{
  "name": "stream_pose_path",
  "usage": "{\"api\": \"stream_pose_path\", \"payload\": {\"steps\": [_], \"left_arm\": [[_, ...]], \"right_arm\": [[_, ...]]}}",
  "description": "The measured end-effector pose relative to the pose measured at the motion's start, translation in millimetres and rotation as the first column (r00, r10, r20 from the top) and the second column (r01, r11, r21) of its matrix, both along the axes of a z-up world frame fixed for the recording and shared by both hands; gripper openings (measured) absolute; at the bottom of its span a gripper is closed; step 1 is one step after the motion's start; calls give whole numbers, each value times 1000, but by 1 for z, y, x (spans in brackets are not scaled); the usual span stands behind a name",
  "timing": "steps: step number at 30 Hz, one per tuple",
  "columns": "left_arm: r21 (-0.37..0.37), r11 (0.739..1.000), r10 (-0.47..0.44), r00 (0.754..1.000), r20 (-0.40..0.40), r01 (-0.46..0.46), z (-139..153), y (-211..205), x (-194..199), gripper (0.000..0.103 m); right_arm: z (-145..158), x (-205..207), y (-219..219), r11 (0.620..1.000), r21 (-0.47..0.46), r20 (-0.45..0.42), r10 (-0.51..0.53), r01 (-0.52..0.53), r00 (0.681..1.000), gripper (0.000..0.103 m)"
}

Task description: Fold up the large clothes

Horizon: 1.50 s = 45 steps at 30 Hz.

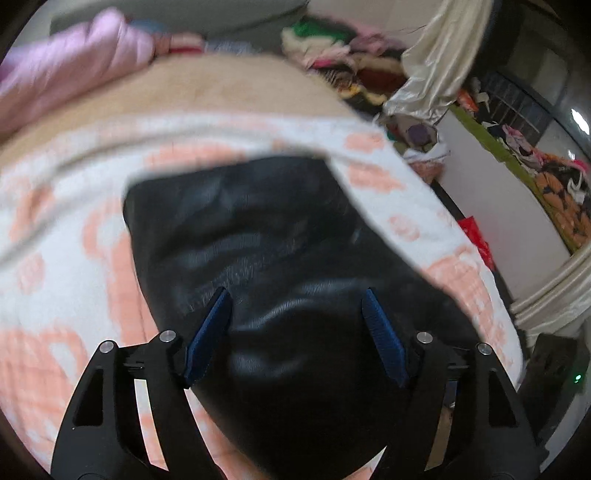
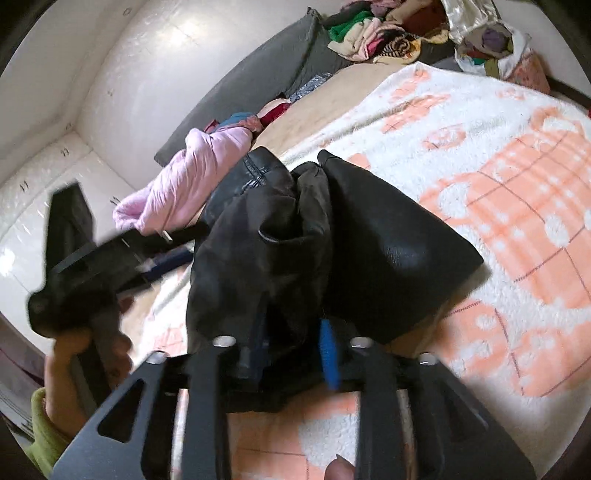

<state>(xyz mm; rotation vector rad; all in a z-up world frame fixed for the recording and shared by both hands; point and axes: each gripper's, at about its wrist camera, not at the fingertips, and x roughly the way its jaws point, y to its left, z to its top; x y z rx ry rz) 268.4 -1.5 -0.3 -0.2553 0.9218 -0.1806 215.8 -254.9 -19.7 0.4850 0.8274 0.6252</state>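
Observation:
A black leather garment [image 1: 266,240] lies crumpled on a white and peach blanket [image 1: 74,240] that covers a bed. My left gripper [image 1: 295,291] hovers over the garment's near part, its blue pads [image 1: 208,332] wide apart and open. In the right wrist view the garment [image 2: 388,229] is bunched up in front of my right gripper [image 2: 295,332]. Its folds lie between the fingers and hide the left pad, while the right blue pad [image 2: 328,354] shows and stands off the cloth, so this gripper is open. A hand with a green sleeve [image 2: 70,354] holds the left gripper at the left edge.
A pink quilted jacket [image 2: 184,184] lies past the black garment, beside a grey cushion [image 2: 251,81]. A heap of mixed clothes [image 2: 373,33] sits at the bed's far end. A pale curtain [image 1: 436,62] and a red bag [image 1: 476,236] are off the bed's right side.

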Motion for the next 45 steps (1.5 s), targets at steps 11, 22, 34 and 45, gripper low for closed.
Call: {"api": "stream_pose_path", "payload": {"steps": [11,22,34,45], "left_arm": [[-61,998,8,1000,11,-7,-4,16,-8,66],[-229,970,78,997,-27,-82,-22,39,-36,82],[-244,969,15,995,-101,-40,-47,-1,-24,92],[-144,990,-10,996,-84,-3,-38,-7,-15,92]], "right_arm": [[41,47,30,986,-156,155,82,-58,984,23],[24,71,-32,998,-61,120,20,-13,993,22],[-9,77,-33,958,-281,75,-40,60,996,57],[-55,88,-62,988,152,-210,-9,41,978,44]]}}
